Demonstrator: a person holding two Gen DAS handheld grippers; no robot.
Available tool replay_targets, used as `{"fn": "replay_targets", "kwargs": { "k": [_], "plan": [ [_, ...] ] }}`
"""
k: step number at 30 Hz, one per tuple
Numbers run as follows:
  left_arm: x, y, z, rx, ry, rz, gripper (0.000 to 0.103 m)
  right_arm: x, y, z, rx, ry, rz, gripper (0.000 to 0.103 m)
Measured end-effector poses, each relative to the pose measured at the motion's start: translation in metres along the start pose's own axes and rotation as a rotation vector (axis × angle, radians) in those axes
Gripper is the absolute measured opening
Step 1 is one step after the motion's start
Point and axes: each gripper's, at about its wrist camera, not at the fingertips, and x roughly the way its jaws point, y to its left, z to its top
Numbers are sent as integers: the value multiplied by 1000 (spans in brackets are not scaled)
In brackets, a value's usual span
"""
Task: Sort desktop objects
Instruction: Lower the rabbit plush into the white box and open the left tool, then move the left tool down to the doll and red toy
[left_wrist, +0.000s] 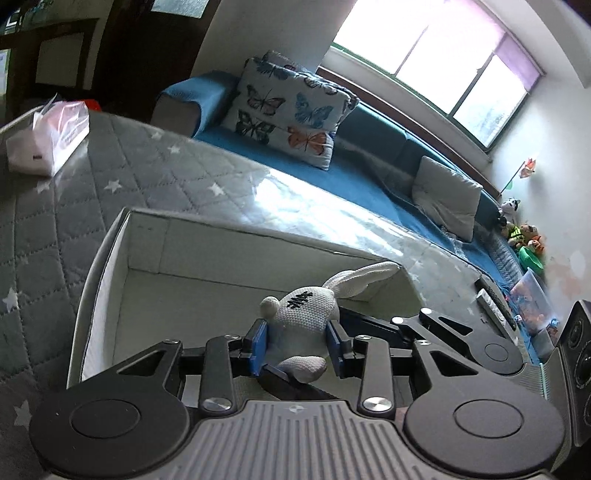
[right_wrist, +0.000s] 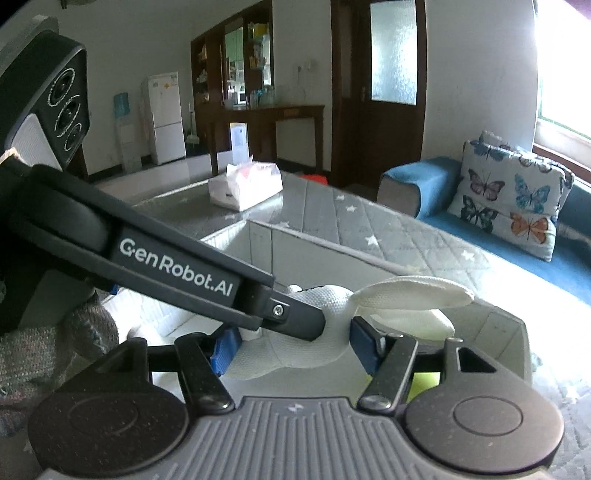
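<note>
A white knitted rabbit hangs over an open grey box with white inner walls. My left gripper has its blue pads against both sides of the rabbit's body, head and ears pointing away. In the right wrist view the rabbit also sits between the blue pads of my right gripper, which is shut on it. One of the left gripper's fingers crosses in front of the toy. The long ears stick out to the right above the box wall. Something yellow-green lies low in the box.
The box stands on a grey quilted cover with white stars. A tissue pack lies at the table's far end. Remotes lie near the right edge. A blue sofa with a butterfly cushion runs beyond. A gloved hand holds the left gripper.
</note>
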Motion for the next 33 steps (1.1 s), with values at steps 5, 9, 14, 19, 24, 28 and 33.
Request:
{"fn": "replay_targets", "kwargs": {
  "k": [5,9,14,19,24,28,33],
  "plan": [
    [-1,3,-1,-4,-2,9,38,8,3,0,-4,51,1,67],
    [-6,3,0,-11,-21,2,38,6,4,-1,4,63,7,67],
    [-18,-3,-2,12,-40,16,38,-4,7,-4,-4,54,-13,81],
    [-35,-12,-8,28,-63,22,38,-21,10,-3,-5,46,-31,82],
    [-55,-21,-20,46,-87,21,38,-48,12,-9,-10,18,-42,83],
    [-71,-32,-34,65,-97,17,38,-79,17,-20,-19,-16,-57,83],
    [-86,-47,-55,87,-105,8,38,-117,24,-37,-26,-58,-87,83]
  ]
}}
